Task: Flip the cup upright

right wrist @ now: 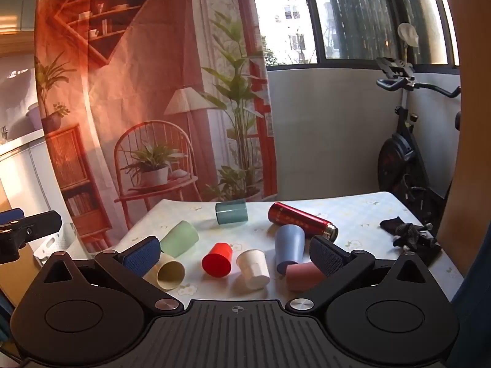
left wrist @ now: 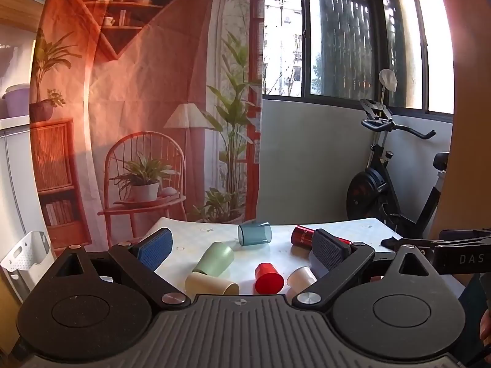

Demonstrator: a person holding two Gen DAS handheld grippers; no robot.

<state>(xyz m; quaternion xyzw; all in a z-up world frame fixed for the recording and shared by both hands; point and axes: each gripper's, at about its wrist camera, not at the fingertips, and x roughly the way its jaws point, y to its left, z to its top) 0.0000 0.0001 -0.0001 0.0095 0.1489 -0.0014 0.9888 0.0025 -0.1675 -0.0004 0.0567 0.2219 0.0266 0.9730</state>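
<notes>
Several cups lie tipped on the table [right wrist: 368,214]: a teal cup [right wrist: 231,212], a green cup [right wrist: 179,238], a cream cup [right wrist: 167,271], a red cup [right wrist: 217,259], a white cup [right wrist: 253,268], a blue cup [right wrist: 289,247] and a pink cup [right wrist: 303,276]. The left wrist view shows the teal cup [left wrist: 254,233], green cup [left wrist: 214,258], cream cup [left wrist: 210,283], red cup [left wrist: 268,278] and white cup [left wrist: 301,277]. My left gripper [left wrist: 242,250] and right gripper [right wrist: 234,256] are both open and empty, held above the table's near edge.
A red thermos [right wrist: 302,220] lies on its side behind the blue cup. A black glove [right wrist: 411,236] lies at the table's right edge. An exercise bike [left wrist: 386,181] stands right of the table. A white basket [left wrist: 26,253] is at the left.
</notes>
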